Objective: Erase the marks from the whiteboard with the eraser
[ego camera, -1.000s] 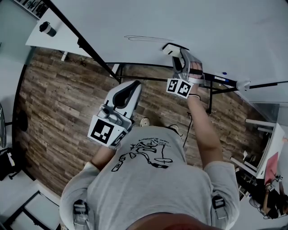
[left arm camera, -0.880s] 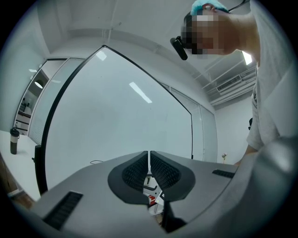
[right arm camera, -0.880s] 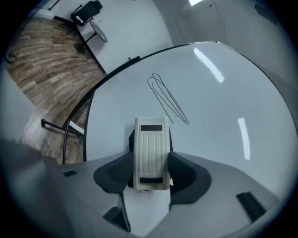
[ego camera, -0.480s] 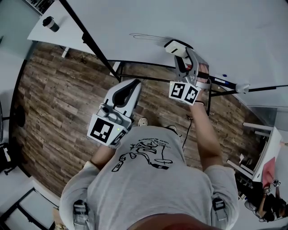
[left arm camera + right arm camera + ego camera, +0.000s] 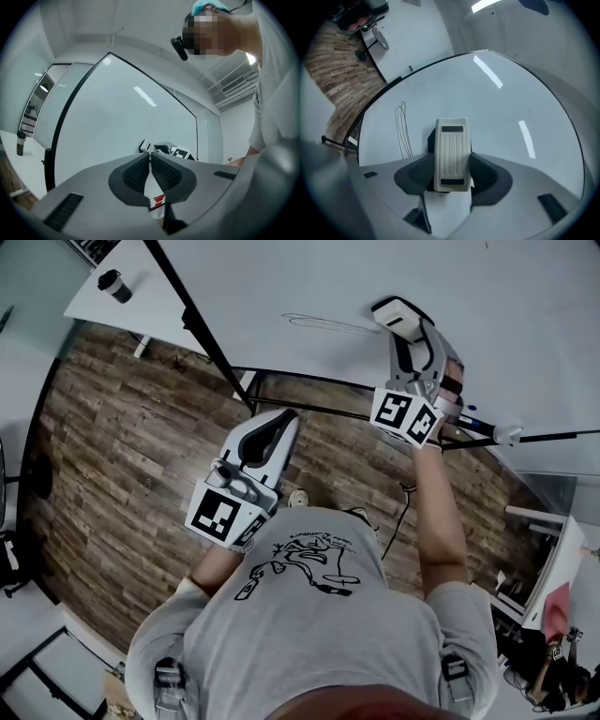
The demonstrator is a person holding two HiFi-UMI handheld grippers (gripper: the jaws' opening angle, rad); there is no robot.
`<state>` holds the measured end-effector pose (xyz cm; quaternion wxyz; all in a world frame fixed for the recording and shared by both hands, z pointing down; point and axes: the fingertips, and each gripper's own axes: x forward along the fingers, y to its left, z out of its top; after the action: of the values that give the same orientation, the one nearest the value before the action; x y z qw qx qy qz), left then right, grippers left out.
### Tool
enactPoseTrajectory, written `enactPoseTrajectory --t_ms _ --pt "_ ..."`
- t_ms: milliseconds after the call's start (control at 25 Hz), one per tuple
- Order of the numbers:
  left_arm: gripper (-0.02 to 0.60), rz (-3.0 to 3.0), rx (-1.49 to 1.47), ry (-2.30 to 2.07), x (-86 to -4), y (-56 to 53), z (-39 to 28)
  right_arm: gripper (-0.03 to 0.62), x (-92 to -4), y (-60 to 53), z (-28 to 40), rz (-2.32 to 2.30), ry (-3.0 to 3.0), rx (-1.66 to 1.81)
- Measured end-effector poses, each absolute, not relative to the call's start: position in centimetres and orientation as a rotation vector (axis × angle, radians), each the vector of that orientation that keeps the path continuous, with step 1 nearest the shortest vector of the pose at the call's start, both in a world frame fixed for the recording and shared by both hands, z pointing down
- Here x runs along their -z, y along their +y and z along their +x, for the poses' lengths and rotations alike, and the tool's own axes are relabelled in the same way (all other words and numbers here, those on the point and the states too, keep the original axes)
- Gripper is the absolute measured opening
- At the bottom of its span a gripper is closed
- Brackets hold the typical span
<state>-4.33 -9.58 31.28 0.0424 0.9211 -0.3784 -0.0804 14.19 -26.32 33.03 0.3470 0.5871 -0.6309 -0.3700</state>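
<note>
The whiteboard (image 5: 309, 277) fills the top of the head view. A thin looped pen mark (image 5: 319, 322) runs across it, left of the eraser (image 5: 398, 317). My right gripper (image 5: 405, 329) is shut on the cream ribbed eraser (image 5: 452, 154), whose dark felt presses on the board (image 5: 497, 112) just right of the mark (image 5: 404, 129). My left gripper (image 5: 278, 423) hangs lower, off the board, its jaws shut with nothing between them (image 5: 151, 169).
A black stand frame (image 5: 202, 329) and crossbar run under the board. A marker tray with a pen (image 5: 478, 418) sits at the right. A cup (image 5: 116, 285) stands on a white table at top left. Wood floor (image 5: 112, 446) lies below.
My right gripper has carried the eraser up and to the right on the board, away from the looped mark. The left gripper has stayed where it was.
</note>
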Motion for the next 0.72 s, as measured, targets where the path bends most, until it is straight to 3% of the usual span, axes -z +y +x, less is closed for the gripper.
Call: enactPoseTrajectory --t_ms 720 --pt "0.031 2.827 0.236 -1.116 -31.6 -10.2 -3.3 0.239 -34.4 -26.4 13.6 1.556 -1.551 1.01"
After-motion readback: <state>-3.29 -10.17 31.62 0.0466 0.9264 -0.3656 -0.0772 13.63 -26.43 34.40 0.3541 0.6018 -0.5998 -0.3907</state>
